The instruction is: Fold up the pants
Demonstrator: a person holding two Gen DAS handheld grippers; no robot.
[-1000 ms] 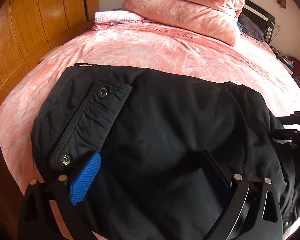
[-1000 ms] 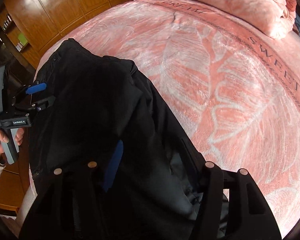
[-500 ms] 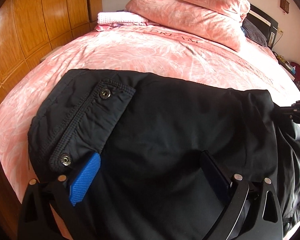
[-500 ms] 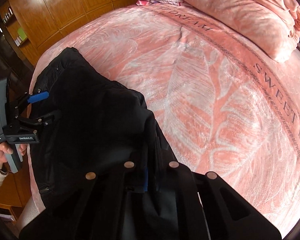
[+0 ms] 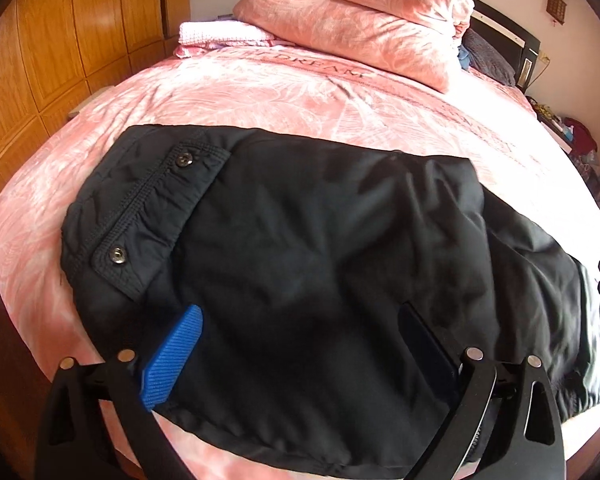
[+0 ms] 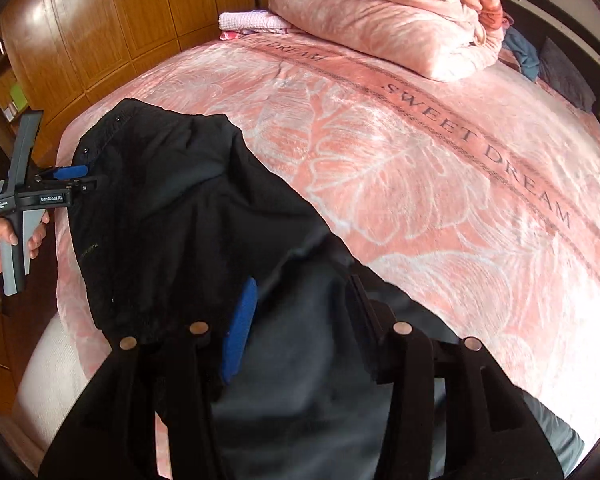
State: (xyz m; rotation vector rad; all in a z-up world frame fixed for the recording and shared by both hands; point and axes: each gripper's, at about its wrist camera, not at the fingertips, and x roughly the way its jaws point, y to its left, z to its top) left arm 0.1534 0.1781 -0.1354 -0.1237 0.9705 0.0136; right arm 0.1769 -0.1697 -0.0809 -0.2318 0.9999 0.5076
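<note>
Smooth black pants (image 5: 320, 264), snap-studded at the waistband, lie ahead of both spread grippers on a plush pink bed (image 5: 300, 108); right gripper (image 6: 300, 312) opening, left gripper (image 5: 300, 340) unclamped.

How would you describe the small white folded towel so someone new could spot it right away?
Start at the big pink bed and look to its far end, where the pink folded quilt is stacked. The white folded towel lies just left of it, near the wooden wardrobe; it is the only white, waffle-textured item there.

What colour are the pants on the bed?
Black pants, with a grey lining showing; clearest in the left wrist view.
</note>
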